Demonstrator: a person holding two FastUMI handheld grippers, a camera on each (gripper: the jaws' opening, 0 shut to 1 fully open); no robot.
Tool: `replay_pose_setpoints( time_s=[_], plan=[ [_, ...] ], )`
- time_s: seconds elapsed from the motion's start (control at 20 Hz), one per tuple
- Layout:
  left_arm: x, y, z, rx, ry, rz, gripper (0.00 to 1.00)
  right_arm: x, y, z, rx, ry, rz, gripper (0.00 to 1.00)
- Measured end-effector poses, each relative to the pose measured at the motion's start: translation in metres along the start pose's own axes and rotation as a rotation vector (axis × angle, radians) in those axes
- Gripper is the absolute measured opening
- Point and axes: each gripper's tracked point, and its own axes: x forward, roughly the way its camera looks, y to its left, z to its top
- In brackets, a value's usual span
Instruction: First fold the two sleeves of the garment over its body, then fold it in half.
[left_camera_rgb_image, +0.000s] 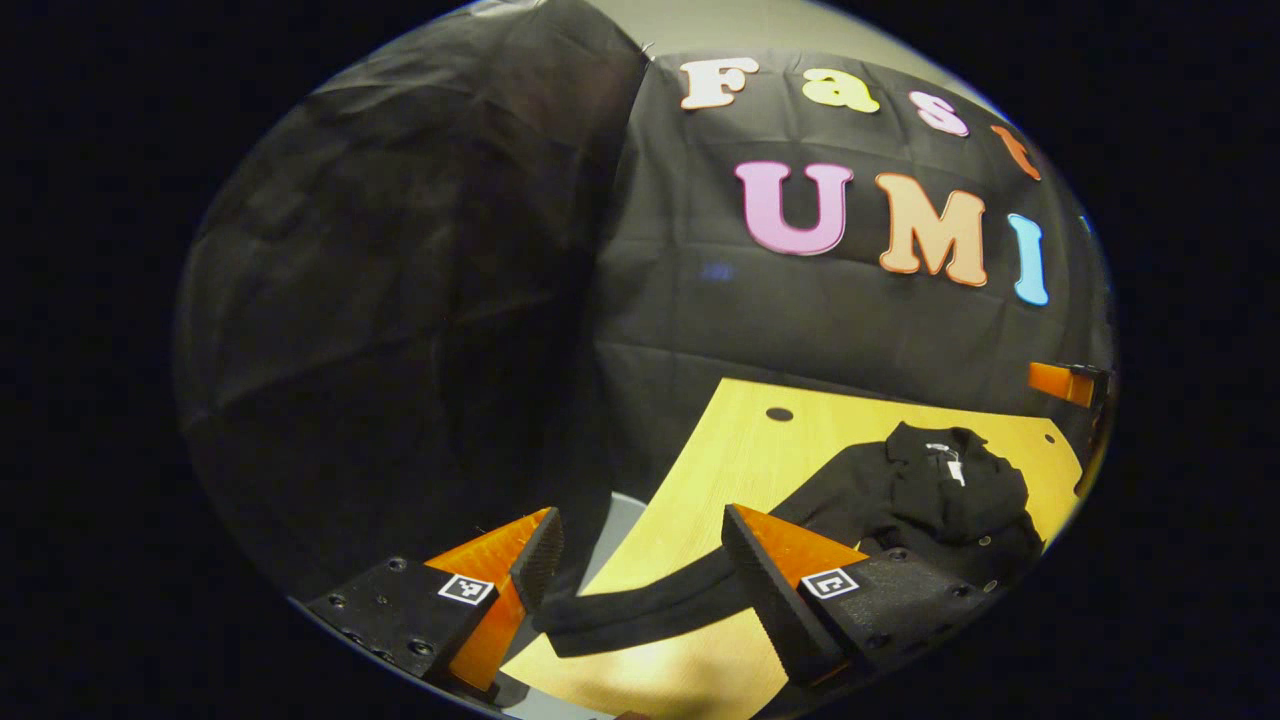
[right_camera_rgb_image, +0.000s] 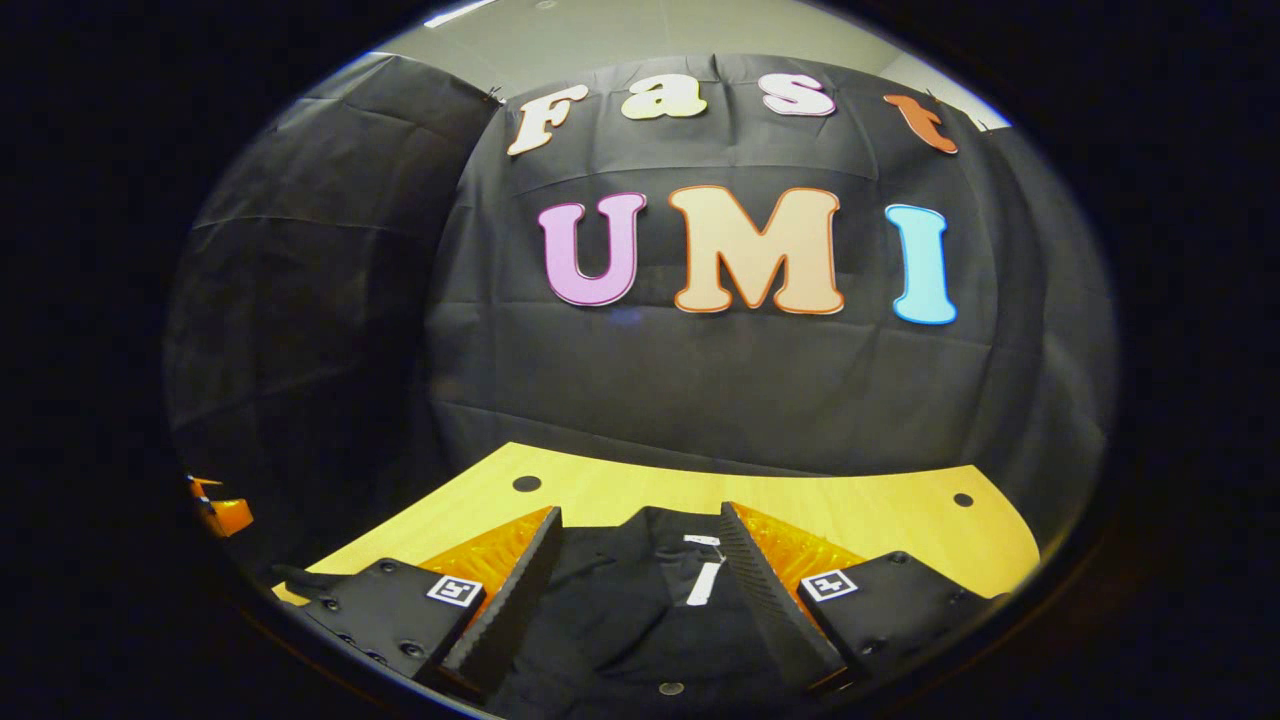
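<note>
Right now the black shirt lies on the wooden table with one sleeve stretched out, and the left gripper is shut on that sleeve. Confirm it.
Not quite. The left gripper is open, its fingers spread apart over the sleeve, as the left gripper view shows. The rest holds: the black shirt lies on the wooden table with that sleeve stretched out.

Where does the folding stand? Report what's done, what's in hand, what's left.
Done: nothing visible. The black jacket lies on the wooden table, and its sleeve stretches out flat, unfolded.
In hand: nothing gripped. The left gripper is open above that sleeve; the right gripper is open over the jacket's collar area.
Left: both sleeve folds, then the fold in half.
</note>
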Motion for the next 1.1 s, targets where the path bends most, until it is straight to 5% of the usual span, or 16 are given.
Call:
replay_pose_setpoints(
  time_s=[0.6, 1.1],
  plan=[
    [0.03, 0.008, -0.113, -0.071, 0.304, 0.036, 0.96, -0.025, -0.031, -0.025, -0.044, 0.071, -0.092, 0.98],
    [0.032, 0.011, -0.159, -0.007, 0.397, 0.043, 0.95, -0.046, -0.045, -0.027, -0.091, 0.074, -0.122, 0.98]
  ],
)
